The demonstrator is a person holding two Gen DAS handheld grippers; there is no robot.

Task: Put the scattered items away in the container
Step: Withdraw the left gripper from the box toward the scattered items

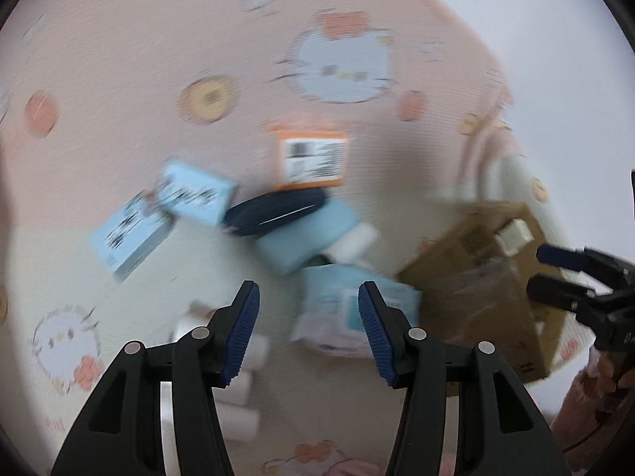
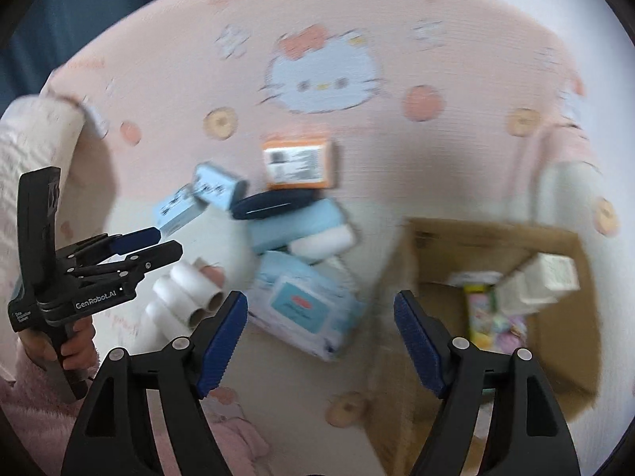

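Both views are blurred. An open cardboard box sits at the right and holds a white carton and a colourful pack. Left of it lie a wet-wipes pack, white rolls, two pale blue boxes, an orange box and a dark flat case. My right gripper hangs open and empty between the wipes and the cardboard box. My left gripper is open and empty above the rolls.
Everything rests on a pink and cream cover printed with cartoon cats. A white pillow stands at the left edge. A hand in a fuzzy pink sleeve holds the left gripper's handle.
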